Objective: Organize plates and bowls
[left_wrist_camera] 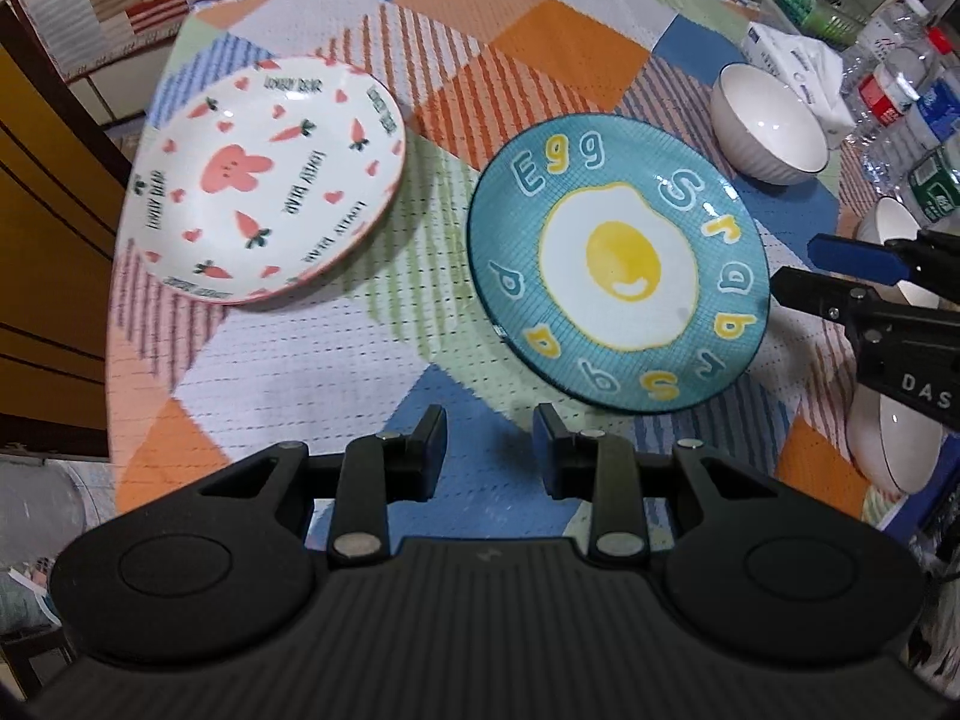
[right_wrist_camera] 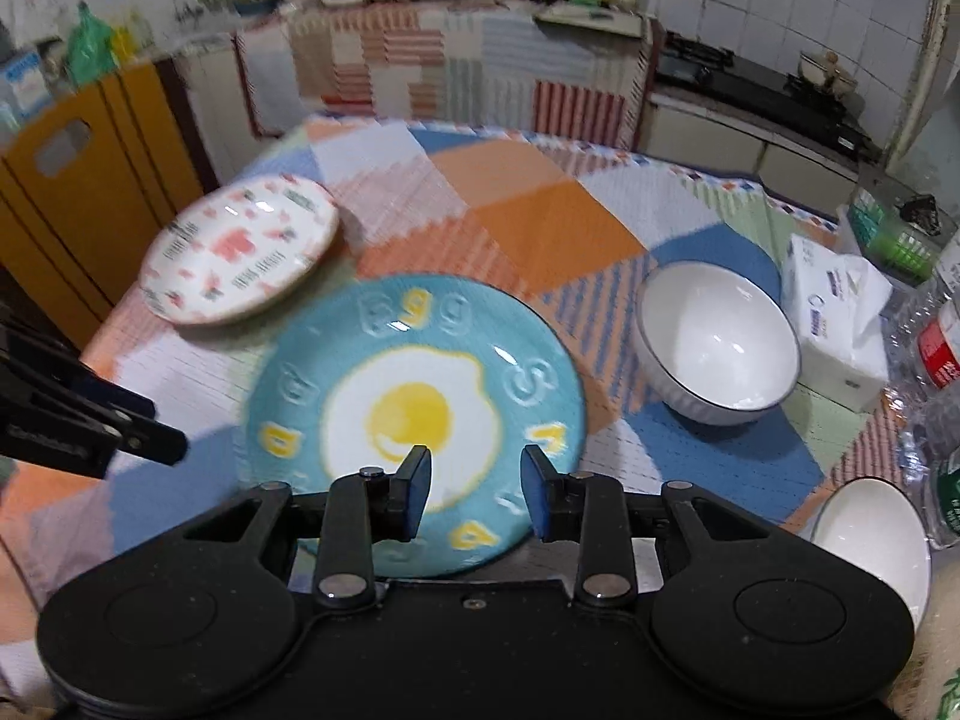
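Observation:
A teal egg plate (left_wrist_camera: 618,267) lies on the patchwork tablecloth; it also shows in the right wrist view (right_wrist_camera: 414,414). A white plate with pink rabbit and carrots (left_wrist_camera: 264,186) lies to its left, also in the right wrist view (right_wrist_camera: 243,249). A white bowl (left_wrist_camera: 768,123) sits beyond the egg plate, also in the right wrist view (right_wrist_camera: 717,342). A second white bowl (right_wrist_camera: 870,546) sits near right. My left gripper (left_wrist_camera: 489,450) is open and empty, short of the plates. My right gripper (right_wrist_camera: 477,489) is open, hovering over the egg plate's near edge.
A tissue pack (right_wrist_camera: 837,324) and several plastic bottles (left_wrist_camera: 900,84) crowd the table's right side. A green basket (right_wrist_camera: 894,240) stands behind them. An orange cabinet (right_wrist_camera: 90,180) stands at left, and a cloth-covered counter (right_wrist_camera: 450,72) beyond the table.

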`<state>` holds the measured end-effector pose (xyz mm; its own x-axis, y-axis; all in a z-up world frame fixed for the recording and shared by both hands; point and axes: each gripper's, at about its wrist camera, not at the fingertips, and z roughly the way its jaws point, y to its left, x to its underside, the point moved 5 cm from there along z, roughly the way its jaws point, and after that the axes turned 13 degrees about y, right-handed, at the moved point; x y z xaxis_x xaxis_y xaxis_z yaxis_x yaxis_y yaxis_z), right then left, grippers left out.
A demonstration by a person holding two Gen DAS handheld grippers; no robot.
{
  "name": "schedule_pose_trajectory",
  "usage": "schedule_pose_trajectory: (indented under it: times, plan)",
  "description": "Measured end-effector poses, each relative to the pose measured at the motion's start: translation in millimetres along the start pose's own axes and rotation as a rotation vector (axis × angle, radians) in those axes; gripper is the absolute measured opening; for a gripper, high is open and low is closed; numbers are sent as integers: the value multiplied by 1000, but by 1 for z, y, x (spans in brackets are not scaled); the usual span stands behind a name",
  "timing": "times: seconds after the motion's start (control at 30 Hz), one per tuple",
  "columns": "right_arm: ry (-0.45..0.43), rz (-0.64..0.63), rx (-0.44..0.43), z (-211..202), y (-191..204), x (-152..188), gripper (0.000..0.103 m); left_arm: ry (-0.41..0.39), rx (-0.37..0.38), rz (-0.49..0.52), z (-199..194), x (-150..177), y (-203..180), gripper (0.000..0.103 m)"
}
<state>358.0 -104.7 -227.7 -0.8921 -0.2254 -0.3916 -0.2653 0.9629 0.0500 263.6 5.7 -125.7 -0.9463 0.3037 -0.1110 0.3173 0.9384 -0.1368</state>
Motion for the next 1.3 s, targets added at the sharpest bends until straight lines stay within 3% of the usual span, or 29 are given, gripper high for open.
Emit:
schedule_pose_trajectory:
  times: [0.3,0.47,0.63,0.77,0.9,1.03,1.2,1.3]
  plan:
    - [-94,-135,-118,-33,39,-16,54,-90,-80,38,-41,12,43,34]
    - [-154,-251,-157,-39,63,-42,65,-106,-145,3,-49,3,82,52]
    - [-197,-333,-192,-28,81,-73,66,-105,-119,16,-47,-13,113,66]
    - [-138,-275,-276,4,85,-102,66,-112,-145,0,-38,-27,139,74]
    - [-35,-184,-356,48,79,-126,66,-96,-139,-45,-20,-43,170,75]
    - [22,-108,-408,90,74,-141,66,-136,-151,-41,-3,-52,189,75]
    - [54,-7,-456,130,68,-154,66,-178,-142,14,16,-63,193,74]
    - [57,-10,-420,149,68,-160,66,-156,-114,-16,31,-70,196,72]
